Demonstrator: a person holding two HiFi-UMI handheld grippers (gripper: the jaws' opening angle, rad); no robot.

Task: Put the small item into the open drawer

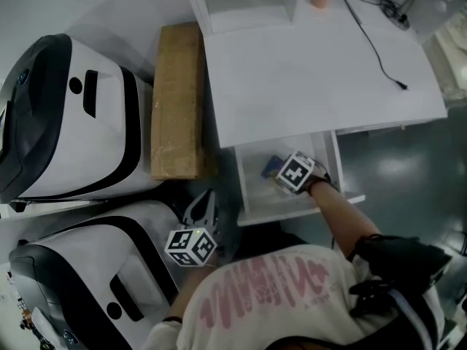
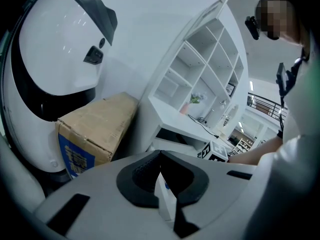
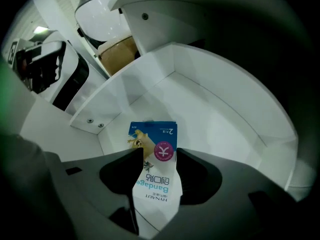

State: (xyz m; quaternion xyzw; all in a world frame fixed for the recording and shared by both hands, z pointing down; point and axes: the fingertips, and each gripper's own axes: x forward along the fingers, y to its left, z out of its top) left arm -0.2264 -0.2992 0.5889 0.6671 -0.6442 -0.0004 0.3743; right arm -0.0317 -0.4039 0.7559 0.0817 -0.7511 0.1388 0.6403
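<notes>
The small item is a blue-and-white bandage box. It stands between the jaws of my right gripper, and the pads press on both of its sides. This gripper points down into the open white drawer, with the box's far end just above the drawer floor. From the head view, the right gripper is inside the drawer, and a blue corner of the box shows beside it. My left gripper stays to the left of the drawer, and its tips meet.
The drawer hangs under a white desk with a black cable. A long cardboard box leans left of the desk. Two white-and-black robot bodies fill the left. A white shelf unit stands on the desk.
</notes>
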